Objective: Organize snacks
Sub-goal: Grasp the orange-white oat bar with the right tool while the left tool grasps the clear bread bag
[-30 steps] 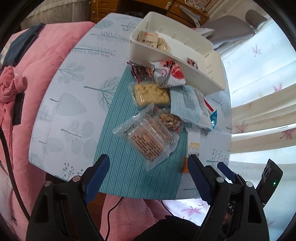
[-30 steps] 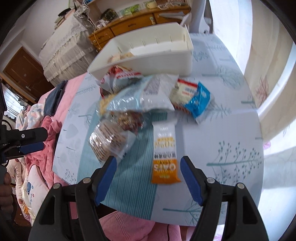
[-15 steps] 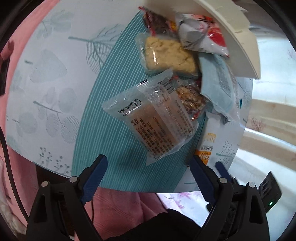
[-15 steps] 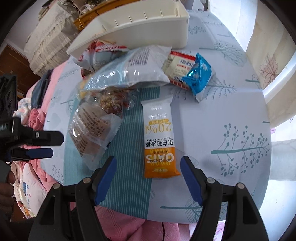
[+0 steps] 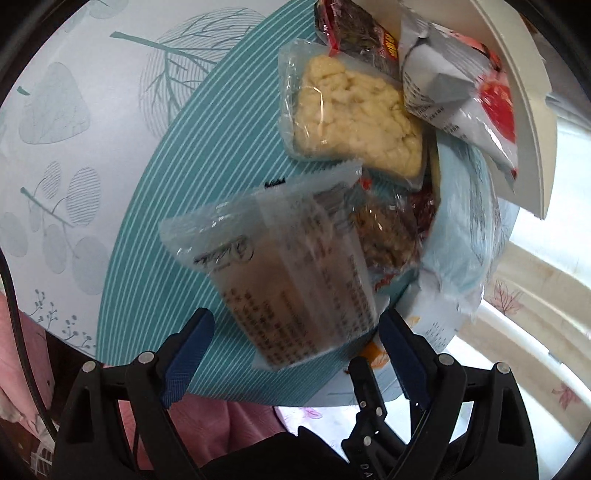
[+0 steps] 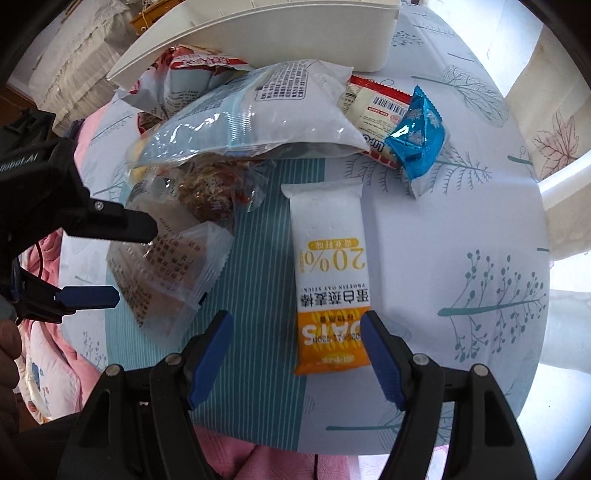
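Left wrist view: the left gripper (image 5: 295, 354) has dropped close over the clear printed packet (image 5: 295, 280) on the teal mat (image 5: 155, 229). Its jaws have just been widening and stand apart, straddling the packet's near end without pressing it. A pickup looks imminent.

Right wrist view: the right gripper (image 6: 297, 354) has lowered over the oat bar (image 6: 330, 280), jaws apart, nothing clamped. The white bin (image 6: 258, 33) sits at the far side, snacks piled against it.

Jumbled snack packets (image 6: 258, 110) beside white bin (image 6: 258, 33)
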{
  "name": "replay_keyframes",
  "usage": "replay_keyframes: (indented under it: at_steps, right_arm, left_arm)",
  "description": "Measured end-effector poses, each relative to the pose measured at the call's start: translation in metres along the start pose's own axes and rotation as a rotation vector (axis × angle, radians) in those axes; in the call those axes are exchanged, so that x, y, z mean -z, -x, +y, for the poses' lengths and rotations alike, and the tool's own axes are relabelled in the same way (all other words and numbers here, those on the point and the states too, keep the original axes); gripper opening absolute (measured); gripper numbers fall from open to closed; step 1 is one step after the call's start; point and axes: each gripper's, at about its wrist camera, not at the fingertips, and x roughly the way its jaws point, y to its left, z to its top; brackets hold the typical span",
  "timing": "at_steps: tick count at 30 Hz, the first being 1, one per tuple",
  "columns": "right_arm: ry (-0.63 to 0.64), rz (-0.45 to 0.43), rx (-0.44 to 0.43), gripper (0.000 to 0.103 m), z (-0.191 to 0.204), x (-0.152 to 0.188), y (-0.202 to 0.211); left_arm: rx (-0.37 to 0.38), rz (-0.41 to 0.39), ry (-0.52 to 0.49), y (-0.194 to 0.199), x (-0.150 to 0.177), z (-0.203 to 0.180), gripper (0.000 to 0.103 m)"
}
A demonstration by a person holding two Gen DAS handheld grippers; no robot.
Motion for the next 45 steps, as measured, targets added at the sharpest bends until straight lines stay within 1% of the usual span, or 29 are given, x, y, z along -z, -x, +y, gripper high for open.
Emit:
replay_keyframes:
  at_steps: [6, 7, 9, 11, 14, 16, 19, 23, 25, 29, 32, 39, 41, 45]
  right_arm:
    - [-0.030, 0.021, 0.043, 0.072, -0.003, -0.009, -0.006]
    - [-0.032, 0.023, 0.049, 0.072, -0.006, -0.012, -0.005]
    - [-0.040, 0.036, 0.043, 0.070, -0.009, -0.016, -0.008]
    - [-0.043, 0.043, 0.037, 0.067, -0.012, -0.020, -0.010]
    - [-0.039, 0.057, 0.028, 0.059, -0.011, -0.025, -0.013]
    - [-0.033, 0.065, 0.027, 0.050, -0.009, -0.029, -0.016]
    - [-0.026, 0.074, 0.029, 0.041, -0.006, -0.034, -0.018]
    - [-0.019, 0.081, 0.013, 0.040, -0.006, -0.037, -0.019]
    - [-0.022, 0.089, 0.002, 0.040, -0.010, -0.038, -0.021]
    - [-0.025, 0.091, -0.014, 0.040, -0.018, -0.032, -0.012]
    - [-0.035, 0.084, -0.032, 0.040, -0.027, -0.032, -0.006]
    - [-0.073, 0.049, -0.096, 0.040, -0.044, -0.027, 0.023]
    - [-0.087, 0.035, -0.127, 0.040, -0.053, -0.025, 0.033]
    - [-0.111, -0.002, -0.178, 0.040, -0.067, -0.020, 0.053]
  left_arm:
    - [-0.021, 0.039, 0.027, -0.008, -0.017, 0.001, 0.090]
    - [-0.033, 0.048, 0.034, -0.010, -0.020, 0.001, 0.087]
    - [-0.041, 0.060, 0.042, -0.013, -0.022, 0.001, 0.087]
    - [-0.047, 0.070, 0.055, -0.015, -0.028, 0.004, 0.085]
    - [-0.036, 0.076, 0.074, -0.015, -0.034, 0.011, 0.083]
    - [-0.038, 0.078, 0.077, -0.017, -0.033, 0.010, 0.082]
    - [-0.040, 0.076, 0.074, -0.016, -0.034, 0.012, 0.080]
    - [-0.042, 0.068, 0.081, -0.013, -0.031, 0.013, 0.077]
    - [-0.056, 0.066, 0.097, -0.010, -0.029, 0.013, 0.077]
    - [-0.063, 0.063, 0.132, -0.006, -0.022, 0.022, 0.076]
    - [-0.054, 0.047, 0.152, 0.002, -0.012, 0.028, 0.076]
    - [-0.054, 0.031, 0.150, 0.021, 0.029, 0.029, 0.076]
    - [-0.052, 0.030, 0.144, 0.031, 0.040, 0.028, 0.076]
    - [-0.049, 0.011, 0.098, 0.052, 0.064, 0.023, 0.076]
